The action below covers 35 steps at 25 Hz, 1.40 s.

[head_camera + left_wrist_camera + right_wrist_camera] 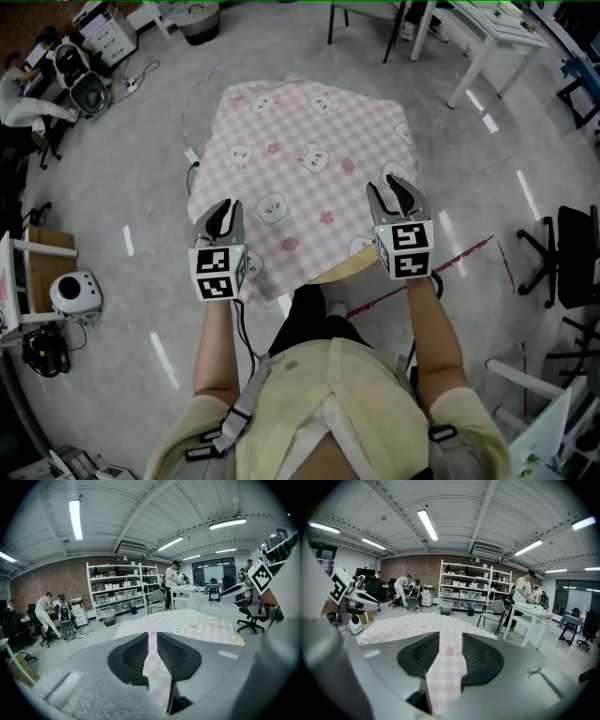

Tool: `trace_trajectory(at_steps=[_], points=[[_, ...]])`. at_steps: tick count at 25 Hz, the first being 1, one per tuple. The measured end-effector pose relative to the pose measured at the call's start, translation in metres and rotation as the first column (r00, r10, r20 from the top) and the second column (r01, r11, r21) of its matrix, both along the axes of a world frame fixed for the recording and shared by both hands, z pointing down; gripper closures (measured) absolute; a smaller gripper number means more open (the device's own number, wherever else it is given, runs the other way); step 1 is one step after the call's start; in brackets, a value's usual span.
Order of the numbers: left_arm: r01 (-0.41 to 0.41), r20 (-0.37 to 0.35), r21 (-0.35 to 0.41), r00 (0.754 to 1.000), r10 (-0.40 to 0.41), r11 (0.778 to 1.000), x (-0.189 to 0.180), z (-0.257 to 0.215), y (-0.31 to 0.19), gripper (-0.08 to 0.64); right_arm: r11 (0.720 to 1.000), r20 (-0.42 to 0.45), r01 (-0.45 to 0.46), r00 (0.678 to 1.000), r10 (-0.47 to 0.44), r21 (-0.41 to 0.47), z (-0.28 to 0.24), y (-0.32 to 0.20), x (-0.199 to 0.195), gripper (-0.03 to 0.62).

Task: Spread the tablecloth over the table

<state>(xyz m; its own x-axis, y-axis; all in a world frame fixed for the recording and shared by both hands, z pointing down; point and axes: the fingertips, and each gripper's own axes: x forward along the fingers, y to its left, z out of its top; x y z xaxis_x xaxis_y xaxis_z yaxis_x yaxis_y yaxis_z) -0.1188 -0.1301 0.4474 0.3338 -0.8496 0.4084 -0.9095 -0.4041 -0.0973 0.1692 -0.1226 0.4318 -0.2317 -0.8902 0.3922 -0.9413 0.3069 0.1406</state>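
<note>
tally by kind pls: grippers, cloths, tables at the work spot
grippers: 2 (left gripper, right gripper)
tablecloth: 1
table: 1
total: 4

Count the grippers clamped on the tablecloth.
2. The left gripper holds the near left edge of the tablecloth; the right gripper holds the near right edge. Each gripper view shows pink checked cloth pinched between the jaws. Neither is hidden.
</note>
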Motion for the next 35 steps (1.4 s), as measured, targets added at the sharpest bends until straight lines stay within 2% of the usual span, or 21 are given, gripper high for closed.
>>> trace_trajectory(at_steps=[11, 21, 27, 35], points=[[0.015, -0.010, -0.061, 1.000, -0.015, 0.998, -0.008, 0.025, 0.028, 0.492, 0.996, 0.018, 0.044, 0.999, -0.043, -0.075, 0.032, 0.022, -0.024, 0.437], [0.084, -0.099, -0.078, 0.991, -0.092, 0.993, -0.018, 0.021, 0.060, 0.392, 0.989, 0.032, 0.126, 0.992, -0.124, -0.078, 0.032, 0.049, -0.053, 0.437], [0.150, -0.132, -0.136, 0.977, -0.168, 0.979, -0.052, 0.037, 0.086, 0.362, 0.982, 0.032, 0.176, 0.984, -0.174, -0.074, 0.031, 0.058, -0.083, 0.437], [0.215, -0.195, -0.253, 0.944, -0.267, 0.943, -0.093, 0.078, 0.108, 0.350, 0.974, 0.009, 0.207, 0.978, -0.207, -0.096, 0.038, 0.070, -0.124, 0.439]])
